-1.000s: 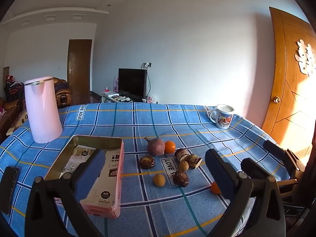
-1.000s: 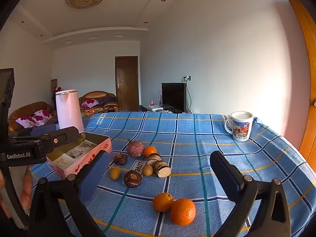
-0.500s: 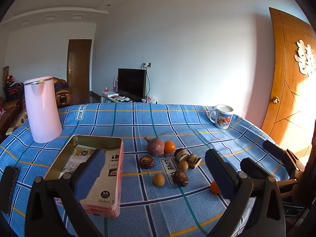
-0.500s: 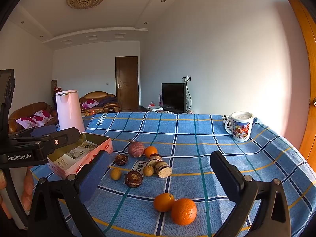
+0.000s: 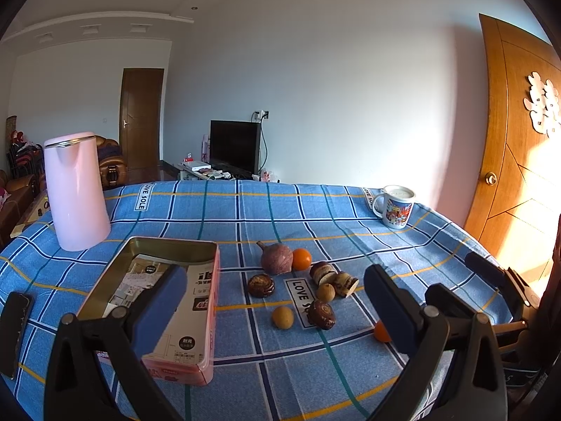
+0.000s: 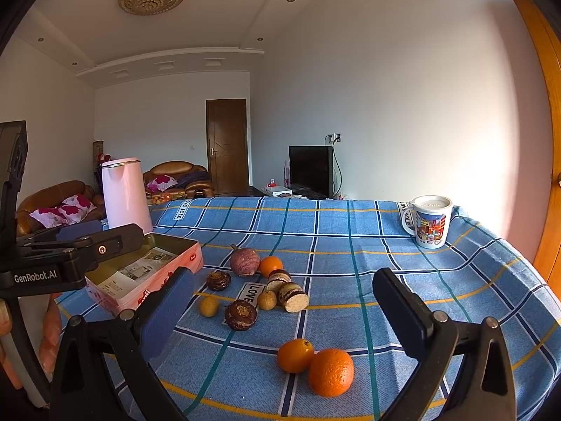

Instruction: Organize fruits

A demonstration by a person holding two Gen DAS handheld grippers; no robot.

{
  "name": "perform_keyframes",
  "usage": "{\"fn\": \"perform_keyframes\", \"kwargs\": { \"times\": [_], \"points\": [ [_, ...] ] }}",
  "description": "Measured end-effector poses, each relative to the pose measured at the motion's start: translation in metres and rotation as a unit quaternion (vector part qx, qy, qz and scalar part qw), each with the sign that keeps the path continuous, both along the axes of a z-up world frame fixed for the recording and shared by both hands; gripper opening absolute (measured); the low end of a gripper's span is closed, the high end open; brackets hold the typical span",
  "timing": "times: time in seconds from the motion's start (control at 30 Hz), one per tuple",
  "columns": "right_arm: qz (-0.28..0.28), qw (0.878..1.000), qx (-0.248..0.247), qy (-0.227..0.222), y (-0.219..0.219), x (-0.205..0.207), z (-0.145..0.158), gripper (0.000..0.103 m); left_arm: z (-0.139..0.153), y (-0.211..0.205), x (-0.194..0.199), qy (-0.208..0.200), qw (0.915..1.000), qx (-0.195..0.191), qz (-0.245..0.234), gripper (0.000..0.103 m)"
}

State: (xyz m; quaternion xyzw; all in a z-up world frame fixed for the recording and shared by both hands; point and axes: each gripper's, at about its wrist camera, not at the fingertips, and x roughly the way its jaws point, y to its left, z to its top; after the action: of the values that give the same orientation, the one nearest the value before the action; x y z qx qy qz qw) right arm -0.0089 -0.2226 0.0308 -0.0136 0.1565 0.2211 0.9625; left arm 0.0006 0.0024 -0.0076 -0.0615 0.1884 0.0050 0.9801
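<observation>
Fruits lie on a blue checked tablecloth [image 5: 280, 217]. A purple round fruit [image 5: 276, 258] and a small orange [image 5: 302, 259] sit mid-table, with brown fruits [image 5: 260, 285] and small yellow-brown ones [image 5: 282, 317] near them. Two oranges [image 6: 330, 372] [image 6: 295, 350] lie close in front of my right gripper [image 6: 280, 312], which is open and empty. My left gripper [image 5: 273, 301] is open and empty, held above the table's near edge beside an open pink tin box [image 5: 207, 319] with leaflets inside.
A pink kettle [image 5: 75, 189] stands at the back left. A printed mug [image 5: 396, 207] stands at the back right. A dark phone [image 5: 14, 329] lies at the left edge. The left gripper shows in the right wrist view [image 6: 70, 259]. A wooden door [image 5: 519, 175] is at the right.
Both views have drifted very slightly; the objects on the table have not moved and both grippers stay open.
</observation>
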Motion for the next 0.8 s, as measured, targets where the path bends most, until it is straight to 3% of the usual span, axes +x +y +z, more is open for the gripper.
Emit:
{"fn": "perform_keyframes", "kwargs": {
  "times": [0.8],
  "points": [
    [0.007,1.0,-0.001,0.009,0.0033,0.0005,-0.0044,0.102,-0.0035,0.0018,0.0005,0.004,1.0,-0.004,0.004,0.103]
  ]
}}
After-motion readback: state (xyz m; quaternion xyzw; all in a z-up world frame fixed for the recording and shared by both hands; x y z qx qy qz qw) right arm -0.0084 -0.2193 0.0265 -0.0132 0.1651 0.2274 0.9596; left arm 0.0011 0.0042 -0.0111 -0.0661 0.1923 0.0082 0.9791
